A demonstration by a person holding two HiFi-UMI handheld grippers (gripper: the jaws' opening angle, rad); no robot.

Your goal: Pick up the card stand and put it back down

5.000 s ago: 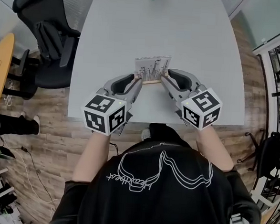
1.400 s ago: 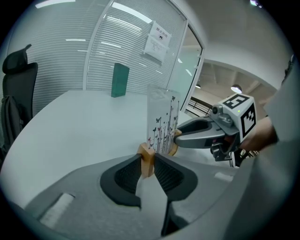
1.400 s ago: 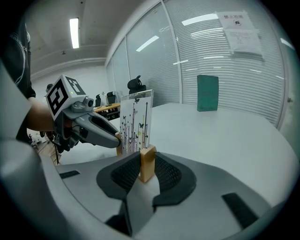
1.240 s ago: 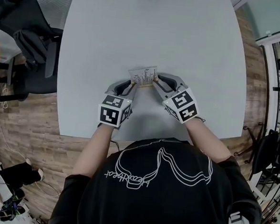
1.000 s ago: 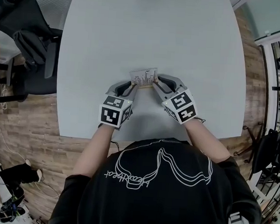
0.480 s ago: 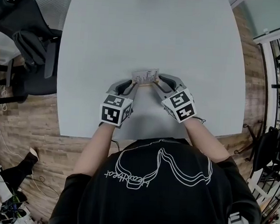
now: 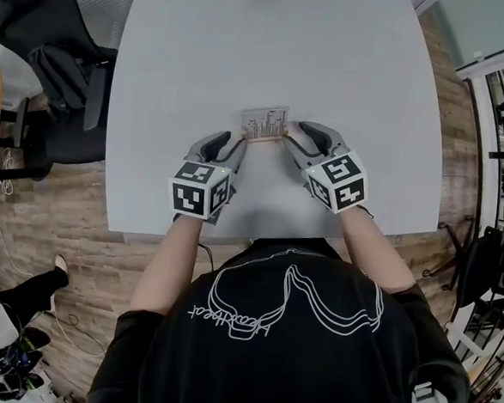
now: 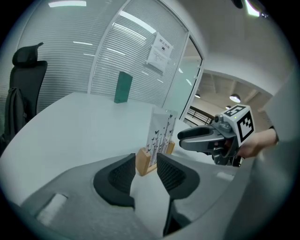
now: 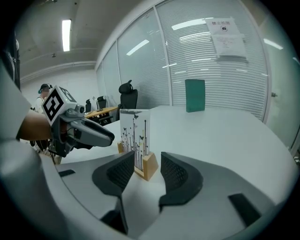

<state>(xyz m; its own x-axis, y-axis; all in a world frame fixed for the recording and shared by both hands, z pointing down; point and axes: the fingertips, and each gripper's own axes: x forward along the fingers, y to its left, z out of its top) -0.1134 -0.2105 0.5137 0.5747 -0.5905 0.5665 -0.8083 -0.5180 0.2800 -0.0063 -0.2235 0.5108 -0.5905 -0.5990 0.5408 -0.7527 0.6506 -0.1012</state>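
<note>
The card stand [image 7: 264,124], a printed white card in a light wooden base, stands upright on the white table [image 7: 347,65]. My left gripper [image 7: 236,144] sits just off the base's left end and my right gripper [image 7: 291,136] just off its right end. In the left gripper view the base end [image 8: 143,162] shows right ahead of the left gripper [image 8: 145,160], whose jaws have just been opening; the pads do not press on it. The right gripper [image 9: 147,161] has likewise just been opening, and the wooden end [image 9: 149,167] stands free beyond its tips.
A green box [image 8: 123,87] stands upright far back on the table, also seen in the right gripper view [image 9: 195,95]. A black office chair [image 7: 64,63] is beside the table's left edge. Glass walls with blinds lie behind. The person's torso is at the near edge.
Both grippers' jaws have spread and both have drawn back a little from the stand's ends toward the person. The stand stays upright on the table.
</note>
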